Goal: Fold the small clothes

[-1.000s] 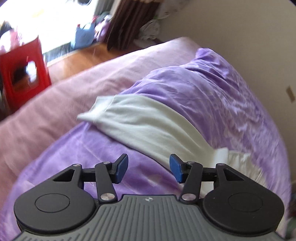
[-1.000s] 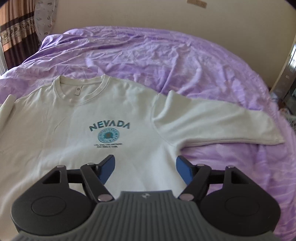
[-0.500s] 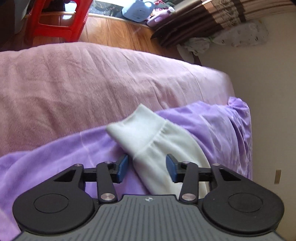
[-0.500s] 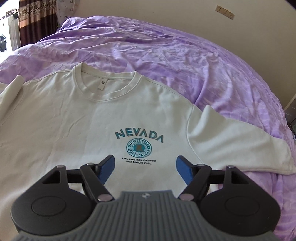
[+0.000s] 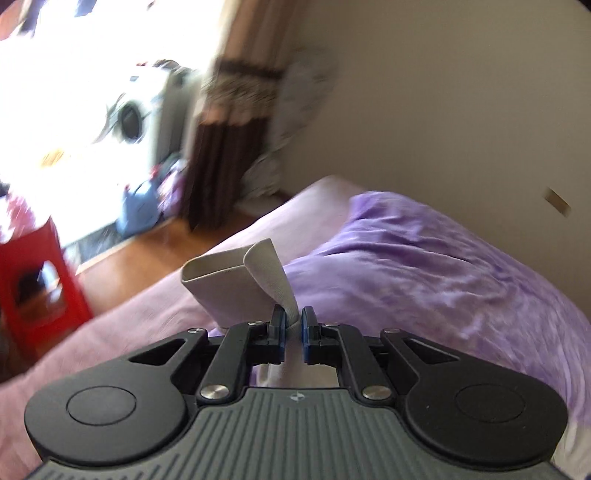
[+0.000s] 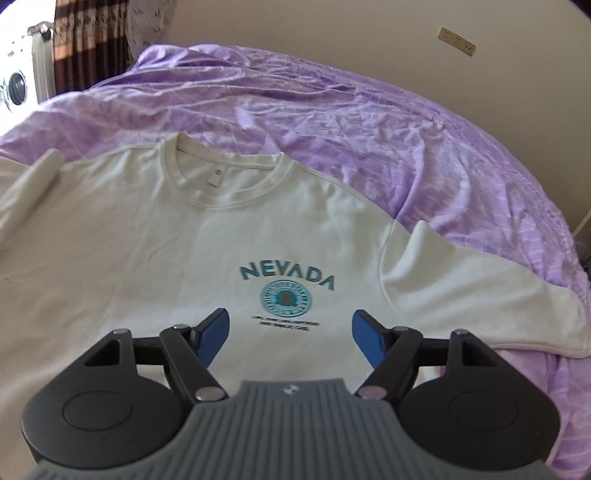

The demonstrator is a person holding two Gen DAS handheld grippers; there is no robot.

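Note:
A white long-sleeved sweatshirt (image 6: 155, 251) with a teal NEVADA print (image 6: 287, 275) lies face up on the purple bedcover (image 6: 369, 122). My left gripper (image 5: 293, 325) is shut on the cuff of its left sleeve (image 5: 240, 288) and holds it lifted off the bed. In the right wrist view that raised sleeve (image 6: 40, 171) shows at the far left. My right gripper (image 6: 290, 330) is open and empty, hovering over the lower chest. The right sleeve (image 6: 480, 295) lies flat, pointing right.
A pink blanket (image 5: 129, 332) covers the bed's left side. Beyond it are wooden floor, a red stool (image 5: 33, 280), a brown curtain (image 5: 229, 147) and a washing machine (image 5: 136, 110). A beige wall (image 6: 332, 33) runs behind the bed.
My left gripper has closed on the sleeve cuff and lifted it off the bed. My right gripper has drifted a little closer over the shirt's chest, still open.

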